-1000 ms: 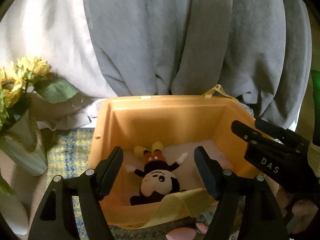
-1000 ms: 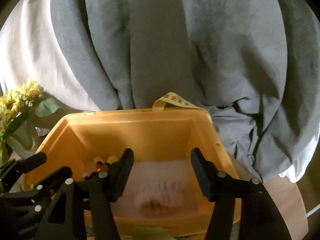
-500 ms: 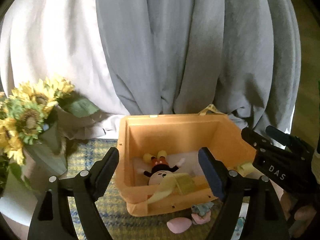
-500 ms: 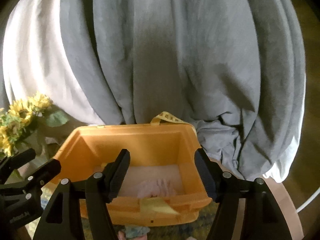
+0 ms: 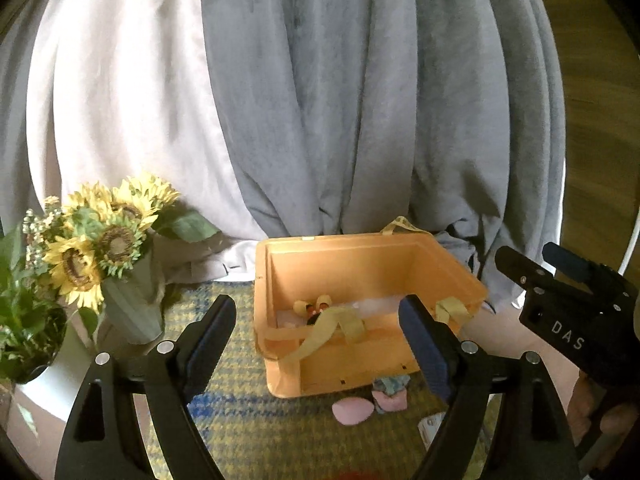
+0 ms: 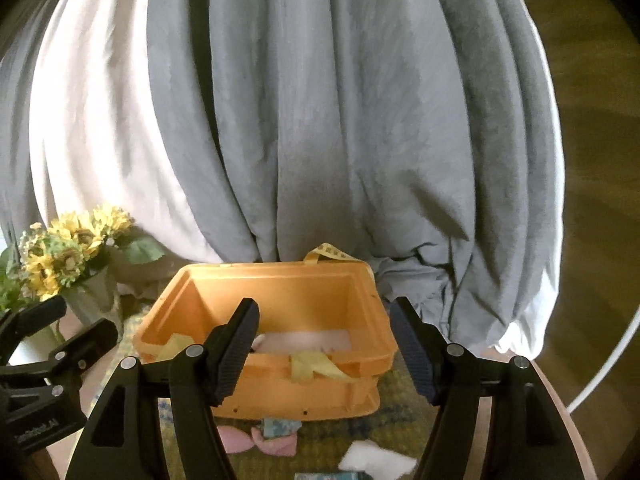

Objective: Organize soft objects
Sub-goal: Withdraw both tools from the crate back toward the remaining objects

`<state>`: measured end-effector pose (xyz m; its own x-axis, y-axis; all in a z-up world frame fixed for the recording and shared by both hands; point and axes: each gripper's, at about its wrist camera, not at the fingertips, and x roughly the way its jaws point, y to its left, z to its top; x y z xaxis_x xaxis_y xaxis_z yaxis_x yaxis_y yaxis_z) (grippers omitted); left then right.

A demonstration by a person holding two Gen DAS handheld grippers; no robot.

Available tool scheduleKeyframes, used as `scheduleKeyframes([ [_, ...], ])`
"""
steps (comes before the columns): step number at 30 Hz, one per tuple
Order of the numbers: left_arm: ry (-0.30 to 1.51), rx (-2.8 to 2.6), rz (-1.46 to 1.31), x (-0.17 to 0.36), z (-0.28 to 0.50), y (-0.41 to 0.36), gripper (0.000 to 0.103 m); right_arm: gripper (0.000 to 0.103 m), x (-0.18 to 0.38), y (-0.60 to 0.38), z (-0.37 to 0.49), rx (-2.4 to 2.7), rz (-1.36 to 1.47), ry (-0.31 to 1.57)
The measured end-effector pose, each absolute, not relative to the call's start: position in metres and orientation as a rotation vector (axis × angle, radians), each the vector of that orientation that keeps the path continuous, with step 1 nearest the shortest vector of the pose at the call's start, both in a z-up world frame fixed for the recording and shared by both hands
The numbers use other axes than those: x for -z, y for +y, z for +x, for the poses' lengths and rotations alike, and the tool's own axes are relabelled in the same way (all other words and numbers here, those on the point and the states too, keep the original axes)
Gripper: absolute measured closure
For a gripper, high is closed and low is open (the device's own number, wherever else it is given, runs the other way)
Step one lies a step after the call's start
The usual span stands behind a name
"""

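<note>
Our left claw (image 5: 316, 340) and right claw (image 6: 324, 348) had both just been opening and held nothing between their jaws. Just past them, pink soft toys (image 6: 256, 442) lay on the checked mat (image 5: 236, 432) against the orange bin (image 5: 360, 264), a plush doll (image 5: 316, 312) inside it. Sunflowers (image 5: 100, 236) and grey curtains (image 6: 340, 120) stood behind.

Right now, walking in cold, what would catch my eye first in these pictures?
Probably the orange box in the middle of the checked mat, with a mouse toy lying inside under a yellow strap. Next, the sunflowers on the left, and the big grey curtain behind everything. Small pink soft things lie on the mat in front of the box.
</note>
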<state>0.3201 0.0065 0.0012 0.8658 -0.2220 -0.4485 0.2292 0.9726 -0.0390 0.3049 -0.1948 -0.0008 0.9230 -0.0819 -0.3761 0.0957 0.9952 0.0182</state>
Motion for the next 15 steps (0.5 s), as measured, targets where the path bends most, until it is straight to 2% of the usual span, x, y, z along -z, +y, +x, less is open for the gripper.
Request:
scheduleKeyframes([
  [15, 0.472, 0.256, 0.052, 0.008, 0.246, 0.015, 0.017, 0.034, 0.010, -0.182, 0.230, 0.118, 0.049, 0.385],
])
